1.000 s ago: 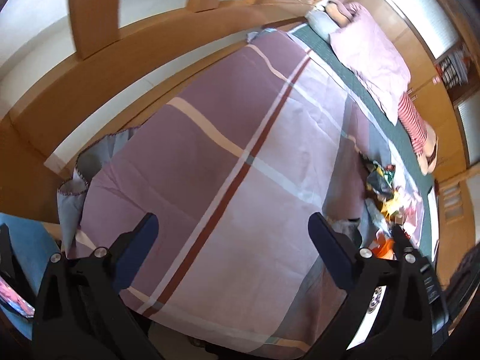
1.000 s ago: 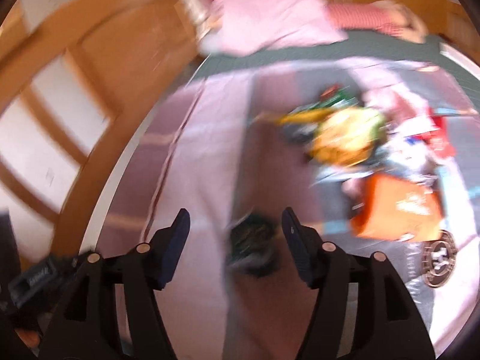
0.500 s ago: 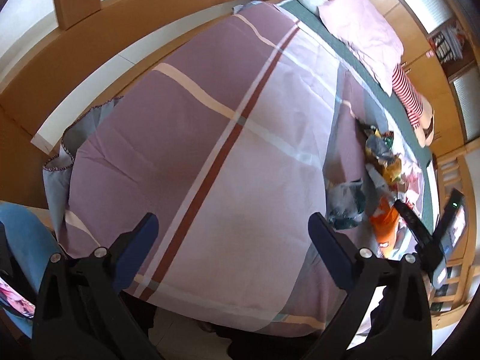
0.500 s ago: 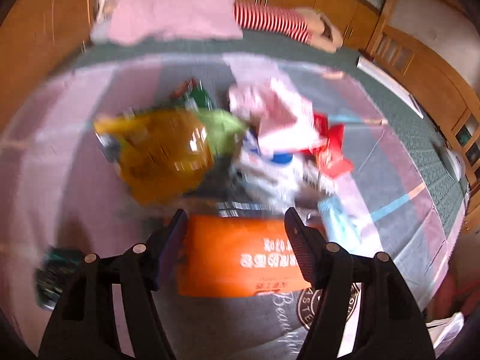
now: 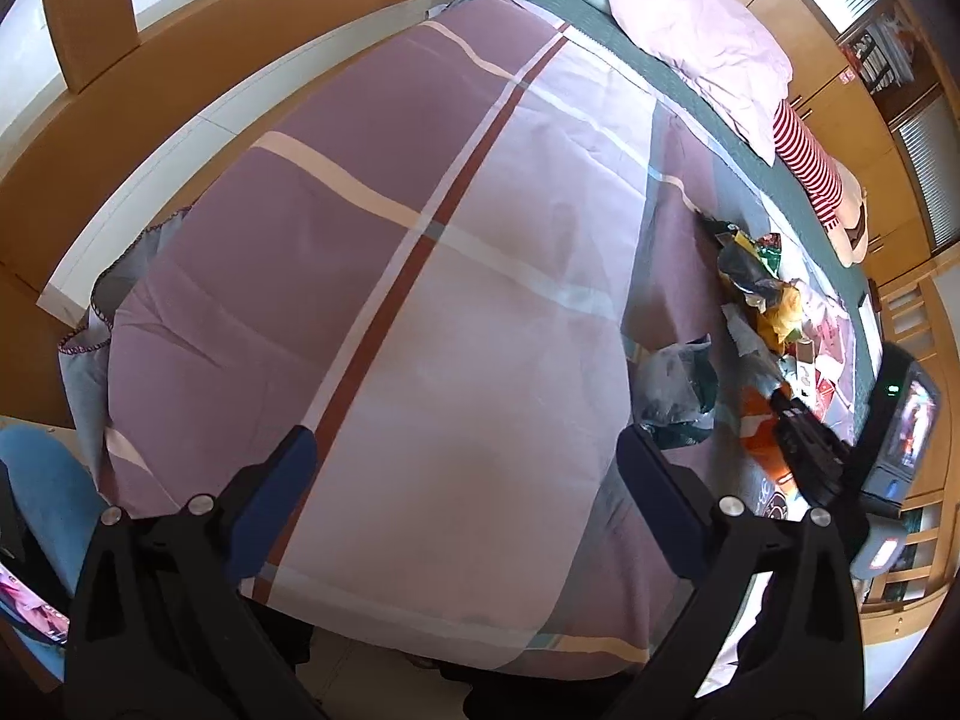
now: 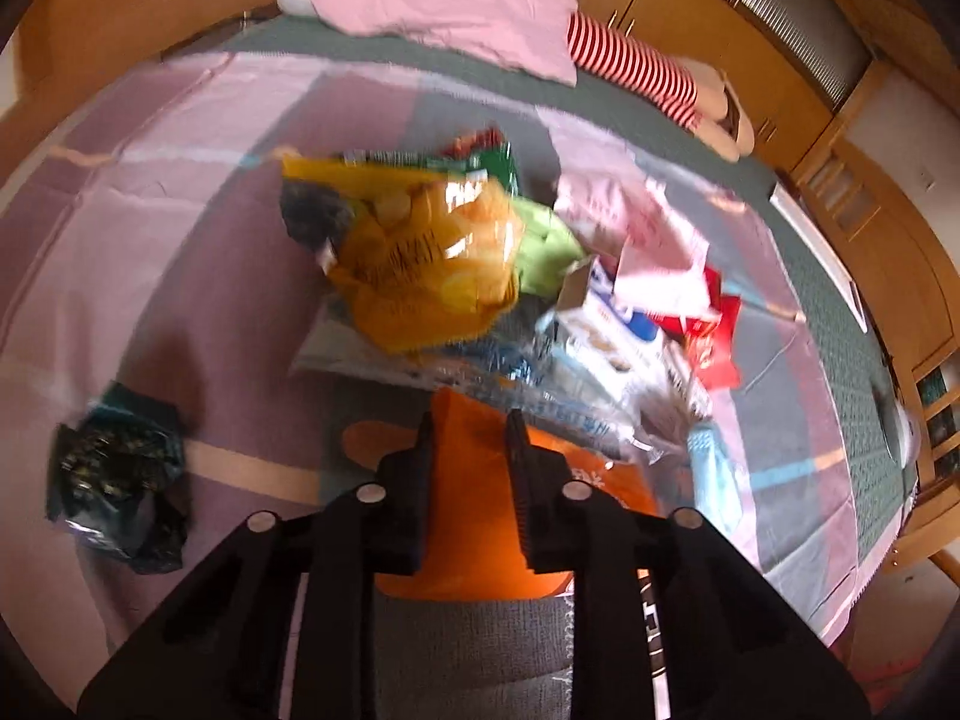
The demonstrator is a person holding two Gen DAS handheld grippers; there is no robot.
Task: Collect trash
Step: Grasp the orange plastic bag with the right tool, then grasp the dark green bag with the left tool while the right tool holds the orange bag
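Right wrist: right claw [image 6: 467, 429] closing around orange packet [image 6: 480, 516] on bedspread [image 6: 198, 276].

wrappers [image 6: 432, 258] heaped on bedspread [image 5: 372, 276]

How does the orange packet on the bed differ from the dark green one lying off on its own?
The orange packet lies flat and smooth at the near edge of the trash heap, while the dark green packet is crumpled and bunched, apart from the heap. The right claw is closing with the orange packet between its fingers; nothing is at the dark green packet. The orange one looks larger. Both are empty-looking wrappers lying on the striped quilt.
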